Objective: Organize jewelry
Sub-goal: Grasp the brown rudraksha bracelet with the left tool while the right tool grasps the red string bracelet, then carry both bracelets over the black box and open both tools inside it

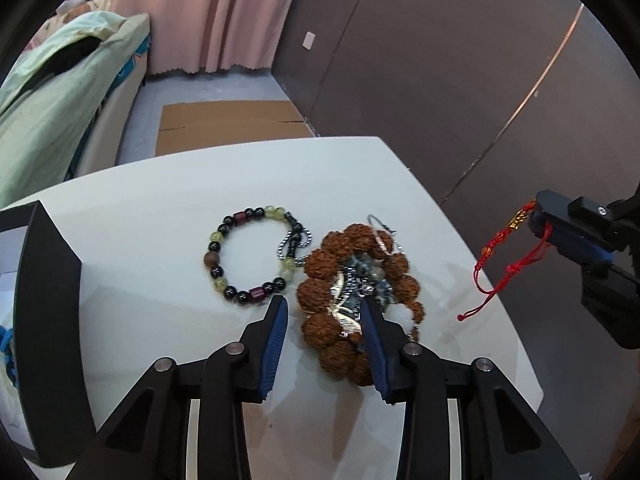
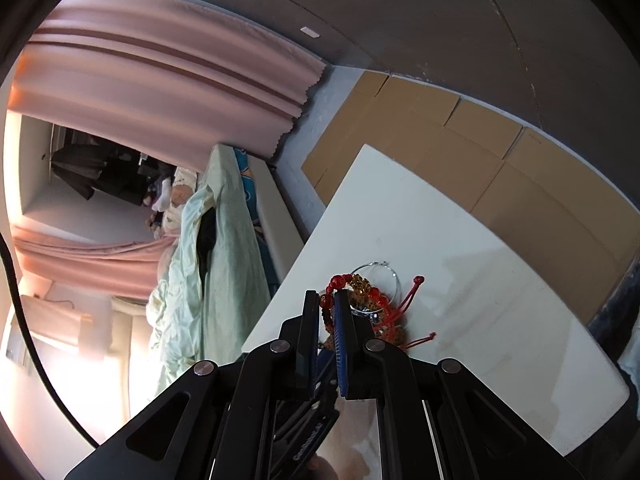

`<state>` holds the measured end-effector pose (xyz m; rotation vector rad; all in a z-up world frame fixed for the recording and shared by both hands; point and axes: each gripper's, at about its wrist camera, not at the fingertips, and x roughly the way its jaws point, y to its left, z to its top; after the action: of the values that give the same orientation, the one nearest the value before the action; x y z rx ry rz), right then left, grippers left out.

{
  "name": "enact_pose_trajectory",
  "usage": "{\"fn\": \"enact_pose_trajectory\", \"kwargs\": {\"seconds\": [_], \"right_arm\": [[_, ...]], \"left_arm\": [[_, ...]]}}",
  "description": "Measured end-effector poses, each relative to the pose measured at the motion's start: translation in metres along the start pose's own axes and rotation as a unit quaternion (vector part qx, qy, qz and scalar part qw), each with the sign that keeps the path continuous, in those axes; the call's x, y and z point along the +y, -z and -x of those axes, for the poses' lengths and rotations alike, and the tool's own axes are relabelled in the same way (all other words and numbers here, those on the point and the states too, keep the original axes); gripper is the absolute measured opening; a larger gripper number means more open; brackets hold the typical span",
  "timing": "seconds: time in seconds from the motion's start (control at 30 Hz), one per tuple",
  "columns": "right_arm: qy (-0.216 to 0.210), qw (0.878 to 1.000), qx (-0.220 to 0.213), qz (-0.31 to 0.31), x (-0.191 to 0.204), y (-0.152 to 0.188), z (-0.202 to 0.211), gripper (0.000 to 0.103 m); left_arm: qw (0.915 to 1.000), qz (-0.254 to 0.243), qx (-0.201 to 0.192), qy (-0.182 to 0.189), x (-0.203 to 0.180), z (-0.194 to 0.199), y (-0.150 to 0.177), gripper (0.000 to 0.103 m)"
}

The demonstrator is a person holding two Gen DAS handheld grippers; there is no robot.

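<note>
On the white table [image 1: 160, 200] lies a ring of big brown knobbly beads [image 1: 316, 292], with silver chains and a pendant [image 1: 352, 284] piled inside it and a white bead [image 1: 400, 314] at its edge. My left gripper [image 1: 324, 306] is open and straddles the ring's left side; the right finger rests over the chains, the left one stands just outside the beads. A black, green and maroon bead bracelet [image 1: 248, 256] lies to the left, apart. My right gripper [image 1: 534, 220] [image 2: 327, 298] hovers at the right, shut on a red cord bracelet [image 1: 500, 240] [image 2: 332, 284] with gold beads.
A black open box [image 1: 44, 320] stands at the table's left edge, something blue [image 1: 6, 344] beside it. A thin silver hoop [image 1: 380, 236] [image 2: 380, 276] lies by the brown beads. Flat cardboard [image 1: 224, 124] covers the floor beyond the table; a bed with a green quilt [image 1: 52, 92] is on the left.
</note>
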<state>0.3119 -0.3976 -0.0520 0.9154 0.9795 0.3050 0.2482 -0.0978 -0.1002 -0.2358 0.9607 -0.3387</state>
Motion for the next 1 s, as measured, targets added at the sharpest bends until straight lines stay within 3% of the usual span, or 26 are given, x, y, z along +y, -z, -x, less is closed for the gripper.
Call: {"fn": "enact_pose_trajectory", "kwargs": {"seconds": [0.07, 0.1, 0.13, 1.0], "right_arm": [[0.000, 1.000, 0.003, -0.001, -0.001, 0.000, -0.002, 0.009], [0.000, 1.000, 0.004, -0.001, 0.000, 0.000, -0.004, 0.009], [0.000, 1.000, 0.004, -0.001, 0.000, 0.000, -0.004, 0.009], [-0.009, 0.999, 0.007, 0.042, 0.011, 0.016, -0.001, 0.009]], "left_arm": [[1.0000, 0.007, 0.004, 0.005, 0.002, -0.003, 0.000, 0.036], [0.9999, 0.010, 0.003, 0.007, 0.005, -0.003, 0.000, 0.024], [0.9998, 0.013, 0.006, 0.012, 0.006, -0.004, 0.000, 0.021], [0.9912, -0.022, -0.101, 0.082, -0.020, 0.095, -0.005, 0.020]]}}
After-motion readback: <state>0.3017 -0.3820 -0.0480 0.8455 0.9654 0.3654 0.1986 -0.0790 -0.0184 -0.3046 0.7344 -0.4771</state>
